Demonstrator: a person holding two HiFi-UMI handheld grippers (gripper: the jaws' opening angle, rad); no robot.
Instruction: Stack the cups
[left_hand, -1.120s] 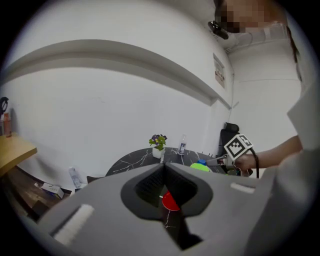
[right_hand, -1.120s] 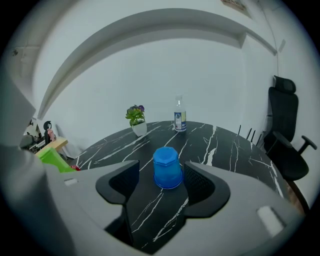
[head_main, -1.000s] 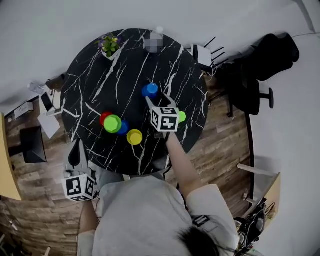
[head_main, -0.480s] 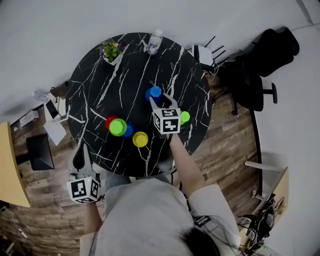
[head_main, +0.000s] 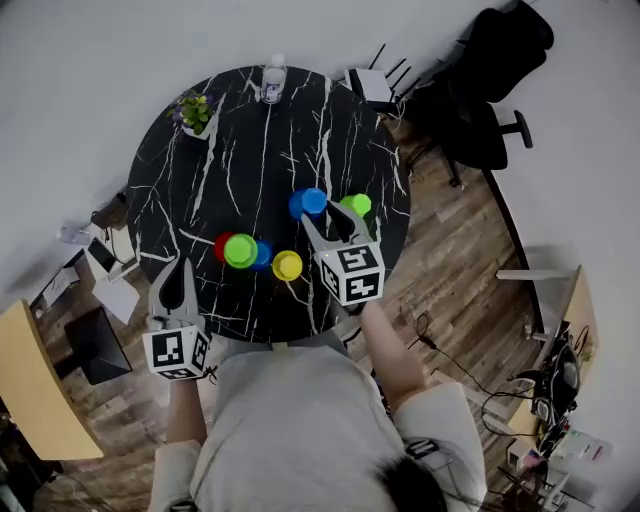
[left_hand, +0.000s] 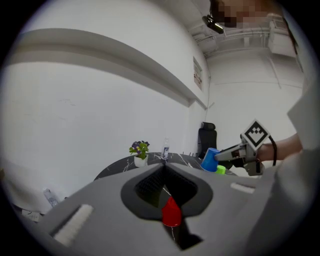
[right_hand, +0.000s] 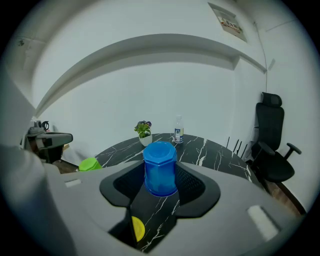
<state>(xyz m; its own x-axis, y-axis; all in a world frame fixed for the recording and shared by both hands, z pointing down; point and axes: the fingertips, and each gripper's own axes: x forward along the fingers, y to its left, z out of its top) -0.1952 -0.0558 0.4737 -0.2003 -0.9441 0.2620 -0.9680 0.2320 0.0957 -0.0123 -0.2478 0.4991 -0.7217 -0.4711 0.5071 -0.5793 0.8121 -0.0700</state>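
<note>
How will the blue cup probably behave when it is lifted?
The blue cup looks like glossy plastic, so it is probably light and slightly squeezable. Its faceted sides likely give the right tongs, just closed on it, a firm hold.

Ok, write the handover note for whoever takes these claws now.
Left claw: shut, empty, by the table's near edge.
Right claw: jaws have just been closing, now shut on an upturned blue cup held clear of the table.
Red cup, green cup, second blue cup, yellow cup: bunched near the front. Lone green cup: right edge.
Done: one cup picked. Left: the stacking; whether the bunch is partly nested, cannot tell.
</note>
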